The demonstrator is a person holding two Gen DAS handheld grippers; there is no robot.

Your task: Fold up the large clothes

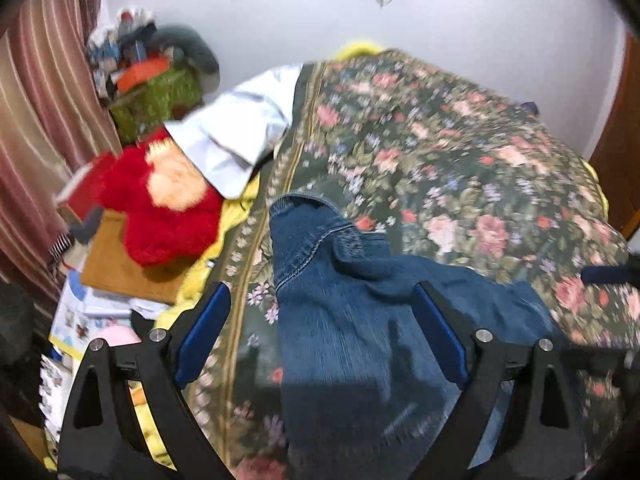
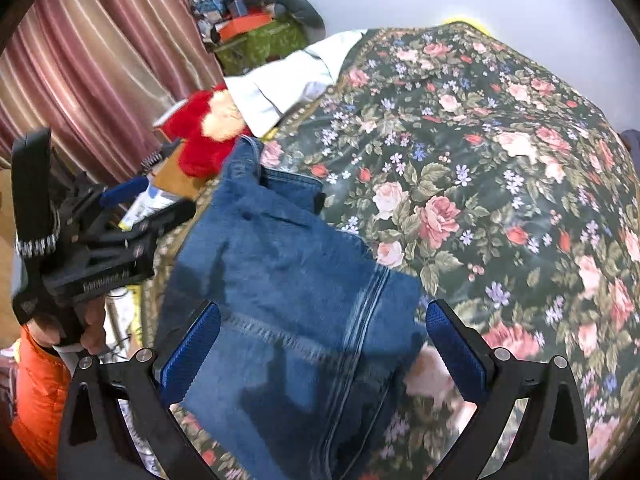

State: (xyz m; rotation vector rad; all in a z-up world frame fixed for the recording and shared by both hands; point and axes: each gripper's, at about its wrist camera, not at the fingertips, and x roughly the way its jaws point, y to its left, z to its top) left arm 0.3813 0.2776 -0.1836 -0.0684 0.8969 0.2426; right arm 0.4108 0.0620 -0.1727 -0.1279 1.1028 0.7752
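Blue denim jeans (image 1: 340, 320) lie folded over on a dark floral bedspread (image 1: 460, 160), near its left edge. My left gripper (image 1: 322, 332) hangs above them, jaws wide open, with denim below the blue pads but not pinched. In the right wrist view the jeans (image 2: 288, 280) show a leg seam and a hem stitch line on the bedspread (image 2: 480, 160). My right gripper (image 2: 324, 350) stands open over that lower part, nothing pressed between its fingers. The left gripper (image 2: 156, 204) shows at the left, held by a hand (image 2: 92, 332), clear of the cloth.
A white folded cloth (image 1: 236, 136) and a red plush toy (image 1: 168, 208) lie at the bed's left edge. Beyond are a striped curtain (image 1: 40, 100), a green box of clutter (image 1: 160, 96) and papers on the floor. An orange sleeve (image 2: 40, 392) is at lower left.
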